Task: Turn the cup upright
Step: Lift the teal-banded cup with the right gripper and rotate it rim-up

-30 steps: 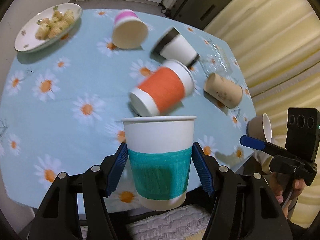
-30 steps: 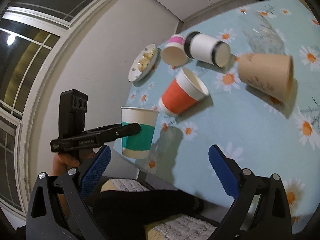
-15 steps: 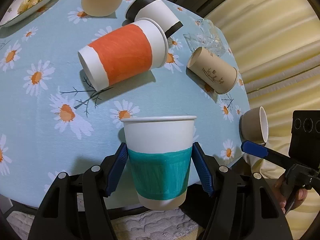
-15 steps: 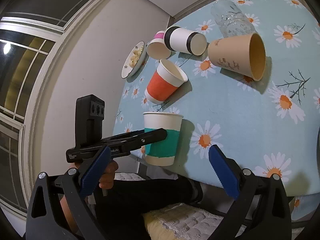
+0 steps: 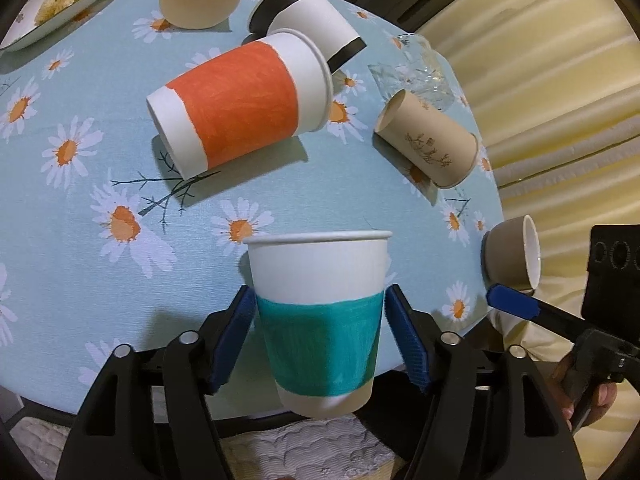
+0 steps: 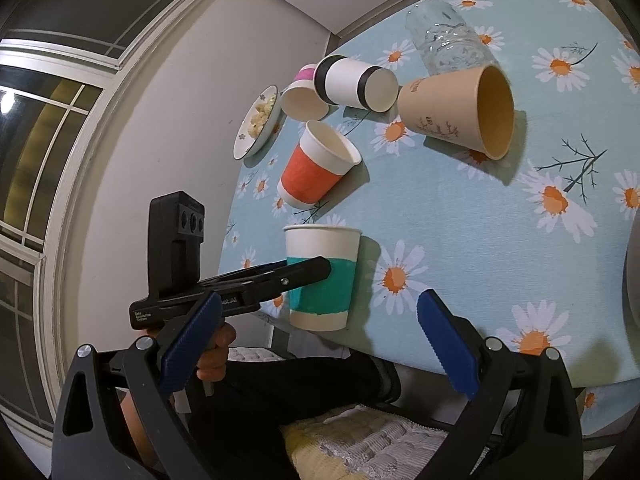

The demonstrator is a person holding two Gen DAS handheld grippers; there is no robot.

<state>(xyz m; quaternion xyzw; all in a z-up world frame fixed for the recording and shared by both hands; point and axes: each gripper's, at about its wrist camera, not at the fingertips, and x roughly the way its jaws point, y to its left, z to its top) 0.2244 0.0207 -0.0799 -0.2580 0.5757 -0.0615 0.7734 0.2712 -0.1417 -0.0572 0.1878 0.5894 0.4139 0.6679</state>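
I hold the teal cup (image 5: pixel 320 320) upright, left gripper (image 5: pixel 322 344) clamped across its band for setting down; right gripper (image 6: pixel 316 344) hangs spread, empty.

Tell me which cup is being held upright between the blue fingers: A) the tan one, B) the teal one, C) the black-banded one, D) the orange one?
B: the teal cup stands rim-up between the left gripper fingers; the others lie on their sides.
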